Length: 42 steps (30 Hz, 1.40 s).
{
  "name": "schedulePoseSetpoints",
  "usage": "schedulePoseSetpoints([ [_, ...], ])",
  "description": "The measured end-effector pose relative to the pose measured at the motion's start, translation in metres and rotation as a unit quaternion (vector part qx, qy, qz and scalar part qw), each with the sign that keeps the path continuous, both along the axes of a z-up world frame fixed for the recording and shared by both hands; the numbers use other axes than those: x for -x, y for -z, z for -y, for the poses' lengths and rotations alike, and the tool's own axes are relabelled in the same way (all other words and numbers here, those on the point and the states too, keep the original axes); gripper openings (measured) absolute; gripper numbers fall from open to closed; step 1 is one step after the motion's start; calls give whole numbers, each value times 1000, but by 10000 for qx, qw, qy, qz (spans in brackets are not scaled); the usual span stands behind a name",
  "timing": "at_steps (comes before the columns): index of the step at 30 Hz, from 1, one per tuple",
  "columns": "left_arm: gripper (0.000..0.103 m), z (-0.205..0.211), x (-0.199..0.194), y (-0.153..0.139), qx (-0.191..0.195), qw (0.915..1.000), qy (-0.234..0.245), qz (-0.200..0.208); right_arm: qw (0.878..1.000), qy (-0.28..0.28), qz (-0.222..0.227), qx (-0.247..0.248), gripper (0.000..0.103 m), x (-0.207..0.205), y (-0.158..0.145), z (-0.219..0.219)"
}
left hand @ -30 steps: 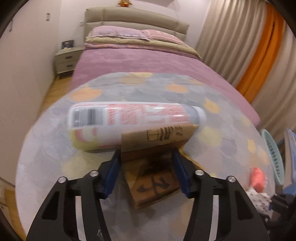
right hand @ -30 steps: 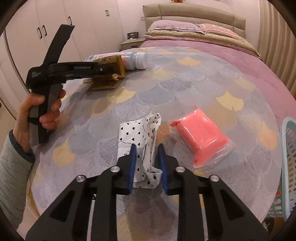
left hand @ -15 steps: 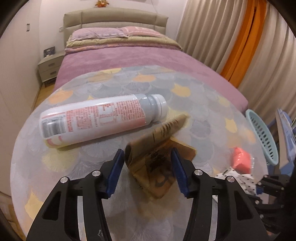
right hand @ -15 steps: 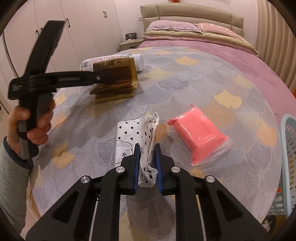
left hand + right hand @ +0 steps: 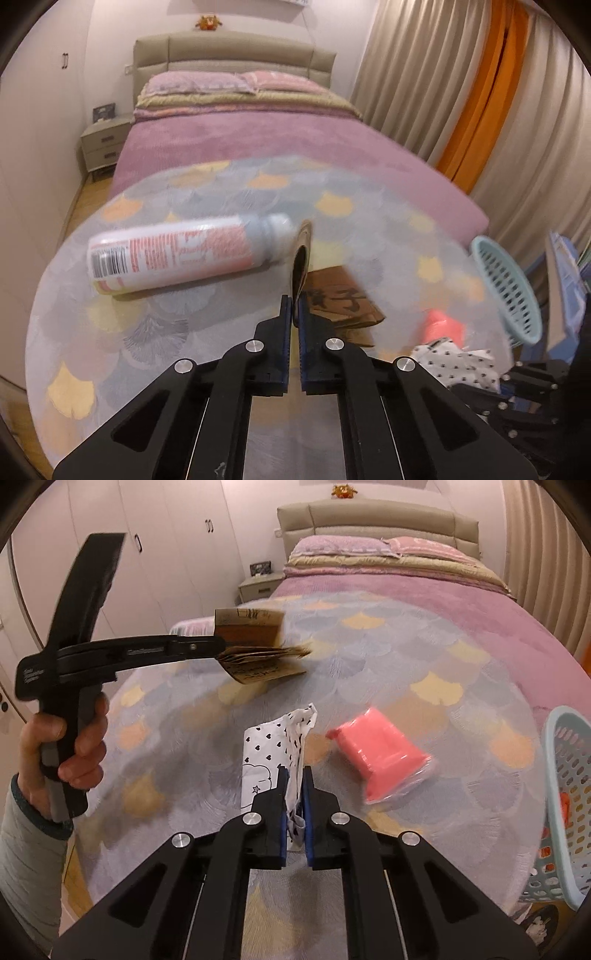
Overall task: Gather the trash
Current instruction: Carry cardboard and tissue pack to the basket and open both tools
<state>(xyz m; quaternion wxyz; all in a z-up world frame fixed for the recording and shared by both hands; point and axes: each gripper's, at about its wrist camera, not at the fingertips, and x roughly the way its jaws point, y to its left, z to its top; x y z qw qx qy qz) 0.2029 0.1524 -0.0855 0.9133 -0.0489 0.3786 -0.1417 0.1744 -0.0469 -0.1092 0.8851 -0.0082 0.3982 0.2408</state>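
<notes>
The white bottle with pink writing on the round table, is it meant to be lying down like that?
It looks odd: the white bottle with pink writing lies tipped on its side on the scale-patterned round table, capped end toward the brown paper bag pinched by the left gripper. Nothing appears spilled.

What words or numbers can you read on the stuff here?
None read clearly.
White and pink plastic bottle: barcode and red print, too blurred.
Brown folded paper bag: dark characters, too blurred.
Black handheld left gripper: pale lettering on its side, too blurred.
</notes>
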Motion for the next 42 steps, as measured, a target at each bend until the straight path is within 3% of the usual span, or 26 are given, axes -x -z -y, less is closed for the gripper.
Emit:
schedulePoseSetpoints([
  [10,2,48,34,-53,29,9971,385,662,9981,326,435,-299,5,22,-37,40],
  [17,2,95,47,-68,173,9931,691,933,9924,930,668,-440,5,29,-58,92],
  [31,2,218,30,-50,661,9833,1554,684,9667,2392,853,-300,5,32,-67,226],
  [42,2,299,13,-19,318,9811,1867,393,9469,3159,402,-435,5,16,-41,301],
])
